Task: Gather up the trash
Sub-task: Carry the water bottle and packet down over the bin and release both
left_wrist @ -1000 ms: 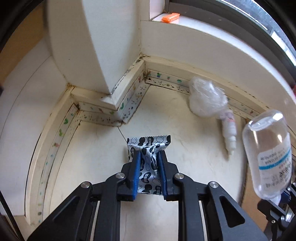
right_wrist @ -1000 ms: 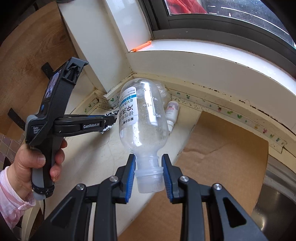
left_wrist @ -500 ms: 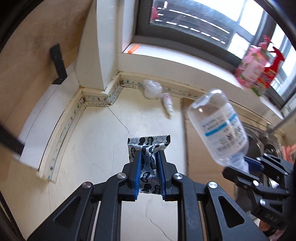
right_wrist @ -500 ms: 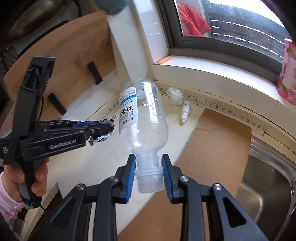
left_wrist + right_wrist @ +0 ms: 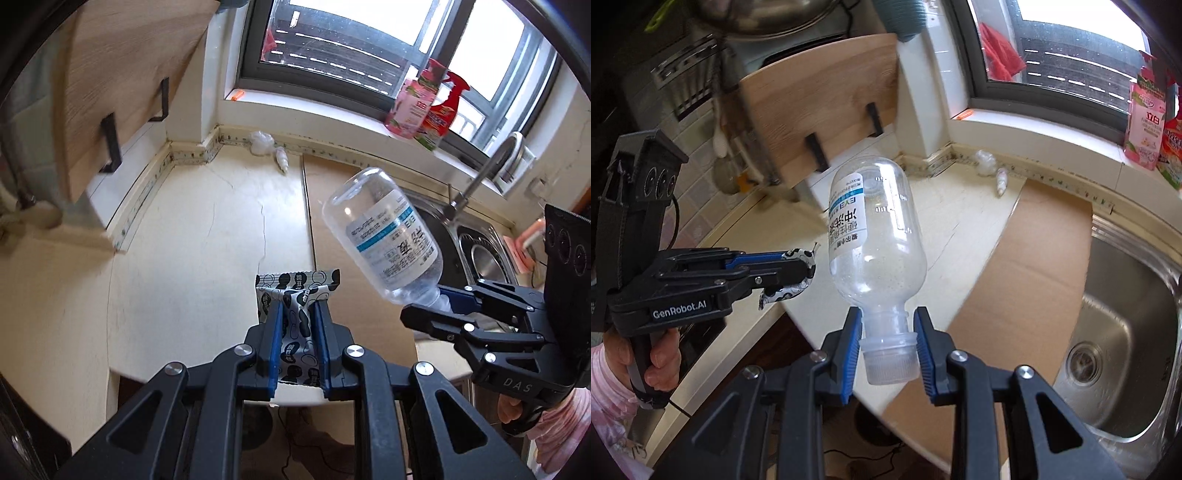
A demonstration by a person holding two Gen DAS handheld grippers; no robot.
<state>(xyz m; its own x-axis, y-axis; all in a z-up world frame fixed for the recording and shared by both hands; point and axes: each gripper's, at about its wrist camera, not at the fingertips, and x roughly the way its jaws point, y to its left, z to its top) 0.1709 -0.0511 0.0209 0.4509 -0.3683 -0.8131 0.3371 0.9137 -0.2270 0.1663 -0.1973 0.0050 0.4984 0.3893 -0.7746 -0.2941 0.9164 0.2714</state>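
Both items between gripper fingers

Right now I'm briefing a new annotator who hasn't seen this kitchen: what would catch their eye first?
The clear plastic bottle, held up by its neck in the right gripper above the counter edge. Next, the black-and-white patterned wrapper pinched in the left gripper. Far back against the wall lie a crumpled plastic wad and a small white bottle, uncollected.
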